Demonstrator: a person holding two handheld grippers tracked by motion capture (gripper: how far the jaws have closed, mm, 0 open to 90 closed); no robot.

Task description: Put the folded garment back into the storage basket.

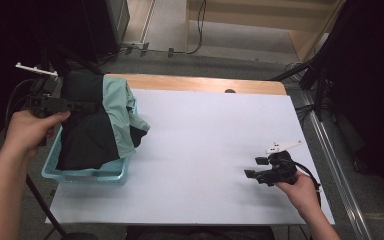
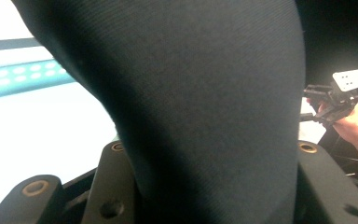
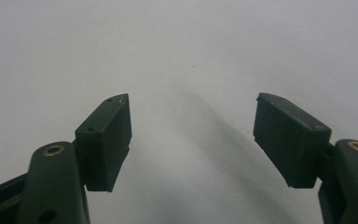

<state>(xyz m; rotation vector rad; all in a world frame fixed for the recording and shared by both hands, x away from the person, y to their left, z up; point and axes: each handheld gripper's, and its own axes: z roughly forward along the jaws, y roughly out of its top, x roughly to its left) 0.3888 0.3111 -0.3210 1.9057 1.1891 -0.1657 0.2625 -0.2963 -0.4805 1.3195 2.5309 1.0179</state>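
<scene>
The black garment [image 1: 82, 137] lies in the light blue basket [image 1: 87, 175] at the table's [image 1: 205, 150] left edge, beside a mint-green garment [image 1: 120, 112]. Left gripper [image 1: 82, 106]: jaws pinching black fabric, confirmed close-up in its own view. Right gripper [image 1: 255, 167]: jaws spread, empty, over bare tabletop. No legible markings.
</scene>
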